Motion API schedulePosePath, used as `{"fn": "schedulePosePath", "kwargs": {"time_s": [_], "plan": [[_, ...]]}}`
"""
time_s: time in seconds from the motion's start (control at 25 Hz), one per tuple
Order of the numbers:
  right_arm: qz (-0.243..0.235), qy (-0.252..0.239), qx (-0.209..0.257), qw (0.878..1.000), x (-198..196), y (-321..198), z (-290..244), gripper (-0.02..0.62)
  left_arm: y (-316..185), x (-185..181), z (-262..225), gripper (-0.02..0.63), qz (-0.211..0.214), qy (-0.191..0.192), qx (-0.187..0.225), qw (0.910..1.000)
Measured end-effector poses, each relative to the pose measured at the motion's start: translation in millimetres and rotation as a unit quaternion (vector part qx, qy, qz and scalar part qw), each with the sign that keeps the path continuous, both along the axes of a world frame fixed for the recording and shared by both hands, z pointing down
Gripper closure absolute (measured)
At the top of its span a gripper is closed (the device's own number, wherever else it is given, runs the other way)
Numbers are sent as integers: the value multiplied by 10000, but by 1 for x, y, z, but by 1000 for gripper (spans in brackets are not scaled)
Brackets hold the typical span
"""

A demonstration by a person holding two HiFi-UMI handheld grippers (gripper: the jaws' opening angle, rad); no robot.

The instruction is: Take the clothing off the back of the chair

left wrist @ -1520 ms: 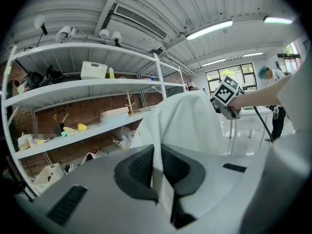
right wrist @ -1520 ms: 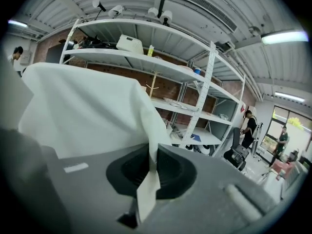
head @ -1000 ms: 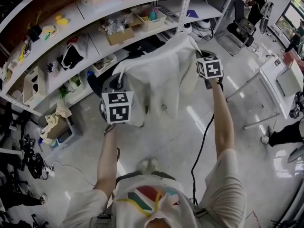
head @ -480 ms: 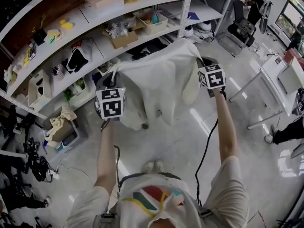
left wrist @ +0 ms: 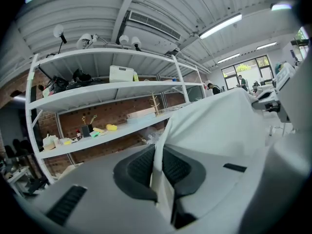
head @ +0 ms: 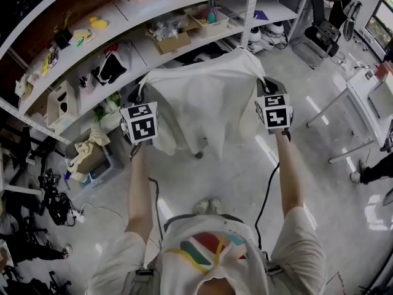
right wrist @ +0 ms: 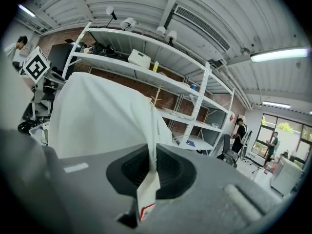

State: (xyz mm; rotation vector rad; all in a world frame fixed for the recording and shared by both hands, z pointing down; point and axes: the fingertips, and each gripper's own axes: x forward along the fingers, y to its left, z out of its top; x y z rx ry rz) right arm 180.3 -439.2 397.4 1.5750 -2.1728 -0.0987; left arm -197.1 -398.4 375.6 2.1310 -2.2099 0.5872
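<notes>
**Head view.** The garment (head: 206, 100), white, hangs spread between the left gripper (head: 139, 106) and the right gripper (head: 274, 100), raised in front of the shelving (head: 123, 54). The chair is hidden behind it, save one castor (head: 198, 155) under the hem, probably its own. Advice: carry both corners level and draw back together, so the hem clears the chair back without snagging.

Containers:
- cardboard box (head: 174, 40) on a shelf, with clear-wrapped items inside
- pale tray (head: 212, 24), with a teal object inside
- floor crate (head: 92, 161), holding crumpled beige cloth

**Left gripper view.** The fingers (left wrist: 139, 167) are pressed together on a fold of the garment's edge. The cloth runs off to the right.

**Right gripper view.** The fingers are clamped on the opposite edge, and a sewn label (right wrist: 145, 199) pokes out below them.
</notes>
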Motion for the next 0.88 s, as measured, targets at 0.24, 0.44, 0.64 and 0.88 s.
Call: {"fn": "schedulePosePath", "kwargs": {"time_s": [0.24,0.44,0.64,0.88], "plan": [[53,-267,78,9996,-24,17,1,588,7,-30,0,577,-229,-40,-11,9997],[-50,-274,35,9996,-38,18,-1,588,7,-44,1,580,-338,-134,-43,9993],[-58,-228,51,9997,-41,21,-3,588,5,-47,1,584,-345,-69,-55,9994],[-100,-121,57,9999,-45,21,-6,588,4,-50,0,584,-366,-24,-43,9993]]}}
